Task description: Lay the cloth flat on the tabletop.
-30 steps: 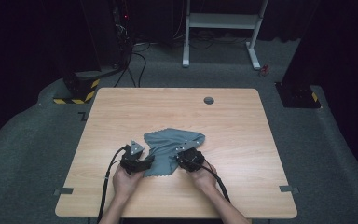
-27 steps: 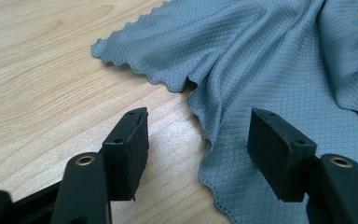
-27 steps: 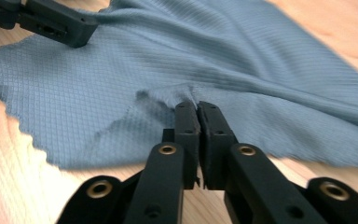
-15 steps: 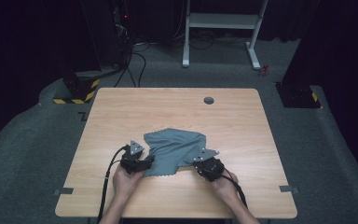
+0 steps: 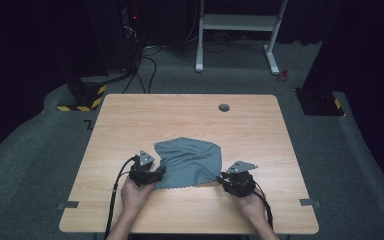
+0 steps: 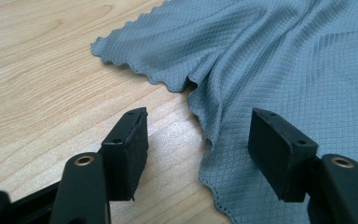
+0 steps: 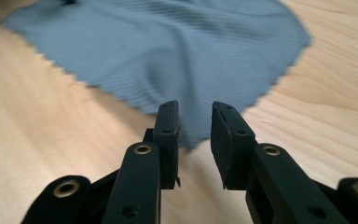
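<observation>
Both grippers rest on the table (image 5: pixel 130 125): left gripper (image 6: pixel 198 140) gapes wide astride the grey cloth's (image 5: pixel 190 162) edge; right gripper (image 7: pixel 195 135), jaws just opening, pinches nothing beside a corner.

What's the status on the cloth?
Left tool open, straddling cloth edge. Right tool jaws just opening, cloth corner released. Nothing in the way.

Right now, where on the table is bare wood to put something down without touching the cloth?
The far strip between the grey cloth and the small dark disc is bare, as are both side margins of the table. The near middle is crowded: the left gripper and right gripper flank the cloth's near edge.
</observation>
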`<state>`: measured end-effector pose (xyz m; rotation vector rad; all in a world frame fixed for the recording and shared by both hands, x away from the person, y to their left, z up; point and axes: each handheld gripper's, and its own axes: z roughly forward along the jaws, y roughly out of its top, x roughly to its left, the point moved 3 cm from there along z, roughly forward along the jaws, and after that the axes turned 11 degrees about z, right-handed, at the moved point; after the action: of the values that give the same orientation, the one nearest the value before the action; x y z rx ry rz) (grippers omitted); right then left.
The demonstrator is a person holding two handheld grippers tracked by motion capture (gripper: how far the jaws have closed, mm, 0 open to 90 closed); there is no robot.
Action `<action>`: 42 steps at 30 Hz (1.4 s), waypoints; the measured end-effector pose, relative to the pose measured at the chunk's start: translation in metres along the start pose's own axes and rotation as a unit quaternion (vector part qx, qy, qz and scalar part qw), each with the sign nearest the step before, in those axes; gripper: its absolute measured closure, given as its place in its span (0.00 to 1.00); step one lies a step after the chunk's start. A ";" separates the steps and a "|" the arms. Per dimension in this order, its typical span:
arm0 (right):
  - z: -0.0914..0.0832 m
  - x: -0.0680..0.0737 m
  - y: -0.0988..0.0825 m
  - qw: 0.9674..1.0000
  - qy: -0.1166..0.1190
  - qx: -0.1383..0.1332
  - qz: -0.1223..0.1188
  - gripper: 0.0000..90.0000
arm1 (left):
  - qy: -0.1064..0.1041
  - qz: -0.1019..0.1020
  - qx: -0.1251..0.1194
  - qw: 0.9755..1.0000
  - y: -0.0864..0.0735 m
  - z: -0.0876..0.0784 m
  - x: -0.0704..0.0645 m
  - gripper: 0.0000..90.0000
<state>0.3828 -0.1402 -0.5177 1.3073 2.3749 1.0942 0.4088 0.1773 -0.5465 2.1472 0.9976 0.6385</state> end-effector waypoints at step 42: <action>0.002 -0.011 -0.008 1.000 -0.026 0.000 0.005 0.88 | -0.022 0.059 -0.025 0.998 -0.001 -0.032 -0.026 0.55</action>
<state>0.3853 -0.1503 -0.5267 1.3316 2.3339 1.0493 0.3719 0.1687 -0.5299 2.1785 0.8266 0.6616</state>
